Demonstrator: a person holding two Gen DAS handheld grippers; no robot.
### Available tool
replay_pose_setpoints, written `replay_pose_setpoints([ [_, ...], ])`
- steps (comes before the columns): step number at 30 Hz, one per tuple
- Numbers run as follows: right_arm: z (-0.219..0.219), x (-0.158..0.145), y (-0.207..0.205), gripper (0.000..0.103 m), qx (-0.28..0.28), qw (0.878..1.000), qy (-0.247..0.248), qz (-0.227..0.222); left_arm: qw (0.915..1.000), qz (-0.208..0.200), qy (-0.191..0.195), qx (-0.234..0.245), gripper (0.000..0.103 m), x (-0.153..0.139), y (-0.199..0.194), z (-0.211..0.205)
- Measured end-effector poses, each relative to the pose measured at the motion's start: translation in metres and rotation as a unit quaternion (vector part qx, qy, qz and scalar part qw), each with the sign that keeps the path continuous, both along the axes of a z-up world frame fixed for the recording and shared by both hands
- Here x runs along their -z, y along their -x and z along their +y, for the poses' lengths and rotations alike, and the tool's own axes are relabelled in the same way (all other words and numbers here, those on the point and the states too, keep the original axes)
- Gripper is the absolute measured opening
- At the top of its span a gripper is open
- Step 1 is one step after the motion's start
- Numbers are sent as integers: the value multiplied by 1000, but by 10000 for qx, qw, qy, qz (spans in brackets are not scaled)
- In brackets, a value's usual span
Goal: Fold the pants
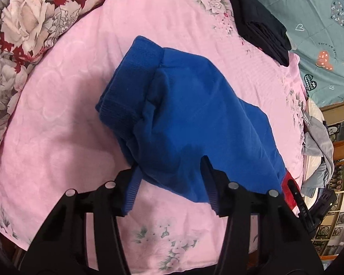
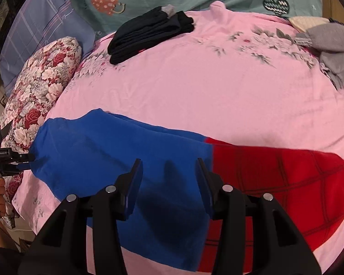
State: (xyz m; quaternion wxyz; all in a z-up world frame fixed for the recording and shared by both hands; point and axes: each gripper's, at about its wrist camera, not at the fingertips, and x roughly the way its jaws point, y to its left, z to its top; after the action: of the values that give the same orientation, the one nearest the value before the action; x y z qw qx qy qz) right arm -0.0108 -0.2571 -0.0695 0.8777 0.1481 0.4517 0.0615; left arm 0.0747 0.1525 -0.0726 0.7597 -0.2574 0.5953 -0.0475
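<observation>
One pair of blue-and-red pants (image 2: pixel 172 160), one folded black garment (image 2: pixel 149 34) at eleven o'clock, one grey garment (image 2: pixel 332 50) at two o'clock, one flowered pillow (image 2: pixel 41 80).

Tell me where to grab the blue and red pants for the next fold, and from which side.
Grip the blue and red pants by the near long edge of the blue part, coming down from above on the near side. The pants lie flat and stretched sideways across the pink sheet, so that edge likely lifts cleanly.

blue-red pants (image 2: pixel 149 160) on pink sheet (image 2: pixel 217 91)
</observation>
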Motion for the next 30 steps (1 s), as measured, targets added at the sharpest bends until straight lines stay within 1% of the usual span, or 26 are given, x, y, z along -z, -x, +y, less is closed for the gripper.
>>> replay_pose_setpoints([
  [3, -4, 5, 4, 48, 9, 10000, -15, 3, 9999, 79, 113, -102, 46, 4, -4, 1],
  [4, -4, 6, 4, 48, -12, 10000, -2, 2, 9998, 91, 128, -152, 38, 5, -5, 2],
  [5, -3, 8, 3, 48, -39, 10000, 33, 7, 9998, 93, 116, -163, 22, 5, -6, 1],
  [6, -1, 9, 2, 48, -72, 9999, 75, 19, 9998, 101, 48, -169, 14, 4, -7, 1],
  [8, 1, 11, 1, 48, -115, 9998, 137, 66, 9998, 44, -95, -179, 8, -1, -8, -1],
  [10, 5, 12, -1, 48, -188, 9995, 225, 124, 9995, -74, -288, -107, 6, -10, -9, -3],
  [13, 7, 21, -3, 47, -228, 9981, 417, 403, 9988, -137, -450, -160, 6, -18, -6, 1],
  [15, 5, 25, -3, 48, -214, 9978, 401, 477, 9973, -139, -695, -211, 6, -17, -4, 5],
  [17, 3, 25, -3, 48, -227, 9979, 341, 510, 9967, -85, -775, -229, 6, -12, -3, 10],
  [18, 3, 23, -4, 48, -242, 9977, 317, 544, 9965, -47, -815, -195, 7, -8, -4, 11],
  [19, 4, 22, -5, 48, -262, 9976, 313, 554, 9947, 58, -1017, -125, 10, 0, -6, 11],
  [21, 11, 13, -14, 48, -422, 9969, 426, 504, 9911, 244, -1301, 108, 13, 10, -11, 3],
  [22, 18, 5, -20, 48, -528, 9962, 567, 407, 9889, 245, -1446, 223, 14, 11, -13, -2],
  [23, 25, -2, -26, 48, -618, 9953, 689, 274, 9883, 246, -1484, 259, 16, 10, -14, -3],
  [24, 37, -12, -35, 48, -780, 9935, 825, 59, 9889, 304, -1429, 261, 19, 9, -16, -3],
  [25, 50, -18, -45, 48, -954, 9918, 847, -37, 9902, 342, -1336, 232, 35, 8, -16, -1],
  [26, 61, -22, -54, 48, -1118, 9905, 802, -74, 9918, 351, -1223, 150, 66, 6, -15, 3],
  [27, 73, -23, -63, 48, -1314, 9888, 703, -106, 9929, 205, -1175, 36, 72, -1, -13, 9],
  [28, 91, -22, -78, 48, -1647, 9848, 539, -108, 9926, 75, -1211, -25, 73, -6, -10, 13],
  [30, 111, -14, -99, 48, -1871, 9808, 548, 7, 9907, -159, -1349, -131, 73, -20, -4, 22],
])
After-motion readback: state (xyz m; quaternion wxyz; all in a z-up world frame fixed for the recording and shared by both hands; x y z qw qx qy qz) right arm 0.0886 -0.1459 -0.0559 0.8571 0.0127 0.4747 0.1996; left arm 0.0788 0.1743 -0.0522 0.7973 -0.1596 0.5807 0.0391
